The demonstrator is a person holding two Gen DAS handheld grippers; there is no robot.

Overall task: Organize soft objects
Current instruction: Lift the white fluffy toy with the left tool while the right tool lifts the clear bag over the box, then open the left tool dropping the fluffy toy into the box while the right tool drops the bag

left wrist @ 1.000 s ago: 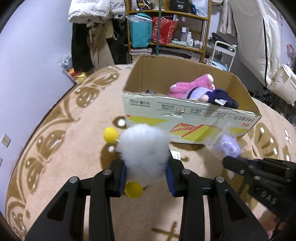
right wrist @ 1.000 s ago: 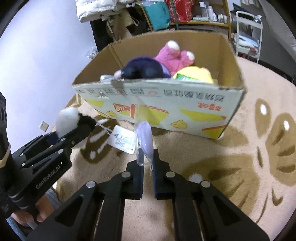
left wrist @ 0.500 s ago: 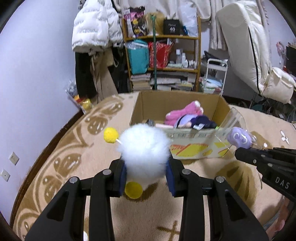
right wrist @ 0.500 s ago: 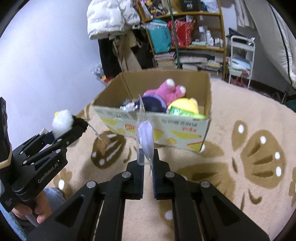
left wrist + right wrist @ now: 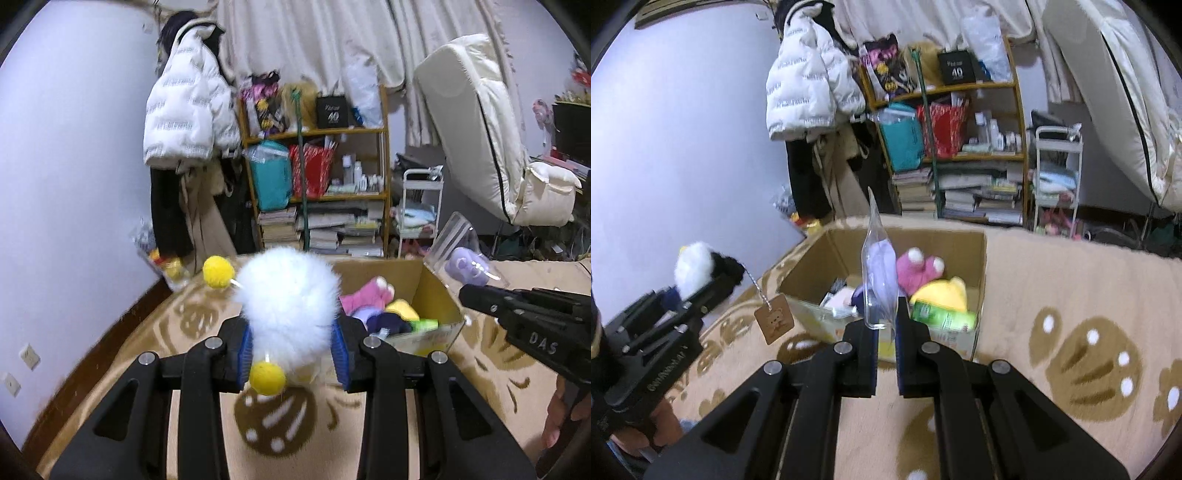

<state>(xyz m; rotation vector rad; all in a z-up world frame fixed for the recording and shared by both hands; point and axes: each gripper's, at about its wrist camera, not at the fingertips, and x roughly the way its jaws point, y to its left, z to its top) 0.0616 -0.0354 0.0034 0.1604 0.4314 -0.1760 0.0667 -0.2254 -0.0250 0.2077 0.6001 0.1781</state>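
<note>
Both grippers have risen since a second ago: cardboard box [image 5: 436, 295] now sits lower and farther ahead, shelf and hanging coats fill the top.

Left gripper [image 5: 291, 350] pinches the white fluffy toy [image 5: 288, 299] between its blue pads; one yellow pompom [image 5: 218, 272] sticks out upper left, another hangs below the pads.

Right gripper [image 5: 886, 332] is pressed together on the clear bag [image 5: 877, 273] with a lilac plush inside, bag standing up ahead of the fingers, over the box's near edge.

Only the right view shows the brown tag [image 5: 774, 319] on a chain off the white toy, and the green packet in the box. Left view shows the lilac plush side-on.

Box contents partly blocked: pink plush [image 5: 918, 267], yellow plush, something dark. Box print blurred.
</note>
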